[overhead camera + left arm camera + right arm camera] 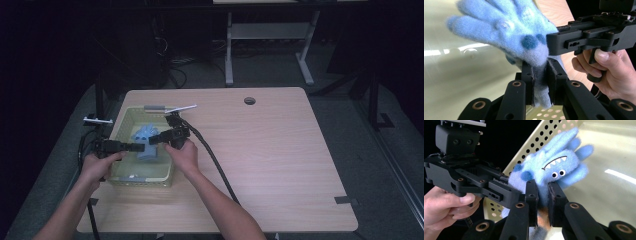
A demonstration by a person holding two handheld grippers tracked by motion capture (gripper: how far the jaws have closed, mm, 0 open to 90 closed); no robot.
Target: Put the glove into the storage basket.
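A fuzzy light-blue glove [145,133] with a monster face [554,172] hangs inside a pale yellow-green basket [141,181] on the left of the table. My left gripper [141,148] comes in from the left and is shut on the glove's cuff [540,82]. My right gripper [154,141] comes in from the right and is shut on the same glove [542,195] close beside it. The glove's fingers [474,25] spread out above the basket floor. Each gripper view shows the other gripper [554,45] [506,191] touching the glove.
The basket has a perforated wall [544,137]. A grey clip [154,107] and a white strip [181,108] sit at its far rim. The wooden table [270,150] stretches to the right, with a cable hole [249,100]. Cables trail from both grippers.
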